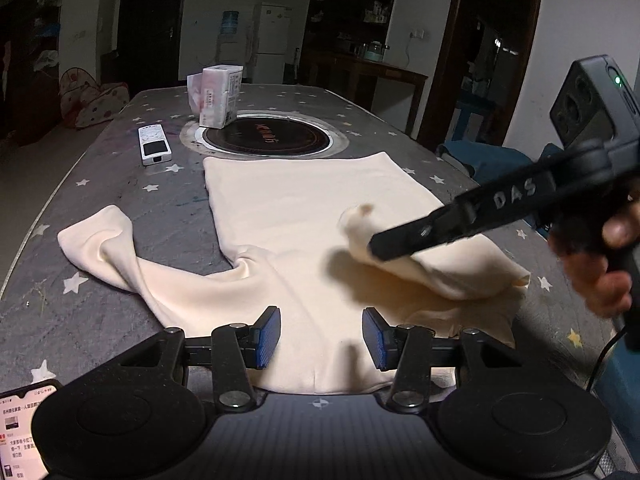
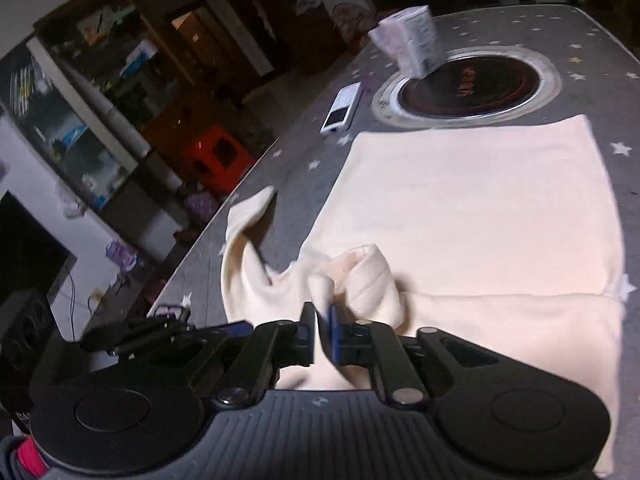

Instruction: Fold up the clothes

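Observation:
A cream long-sleeved shirt lies flat on the grey star-patterned table, also in the right wrist view. Its left sleeve lies spread out to the left, also in the right wrist view. My left gripper is open and empty, hovering over the shirt's near edge. My right gripper is shut on the right sleeve's cuff and holds it lifted over the shirt's body. In the left wrist view the right gripper comes in from the right with the sleeve draped under it.
A white remote, a tissue pack and a round black cooktop sit on the table beyond the shirt. A phone lies at the near left corner. The left gripper shows low left in the right wrist view.

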